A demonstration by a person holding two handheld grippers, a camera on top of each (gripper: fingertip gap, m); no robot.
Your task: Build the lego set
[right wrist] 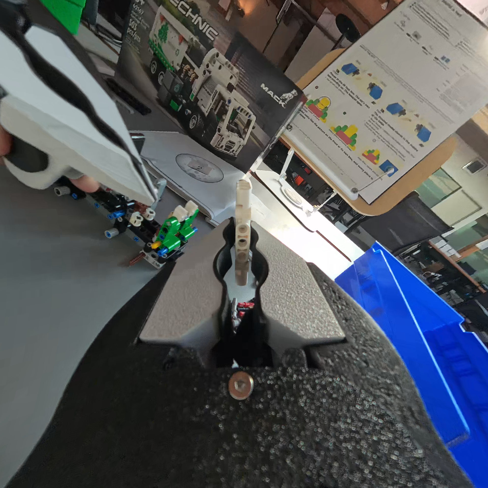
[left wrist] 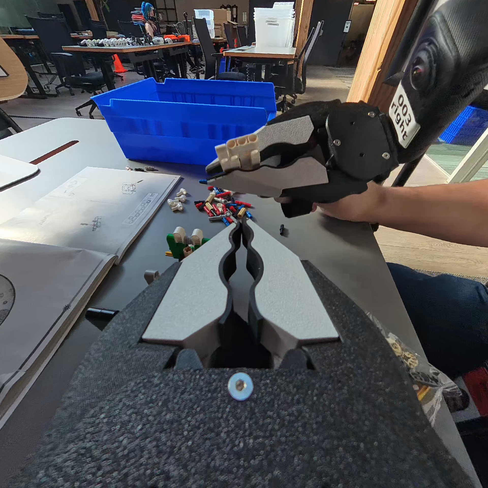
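An open instruction booklet (left wrist: 87, 211) lies left. A partly built green assembly (left wrist: 182, 244) sits beside loose pins (left wrist: 224, 206). The left gripper (left wrist: 240, 224) is closed and empty; farther right, the right gripper (left wrist: 214, 171) clamps a cream beam (left wrist: 239, 154), unattached.

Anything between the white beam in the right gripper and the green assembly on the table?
Nothing visible. The right gripper holds the white beam above the pin pile; the green assembly sits lower left, with open air between.
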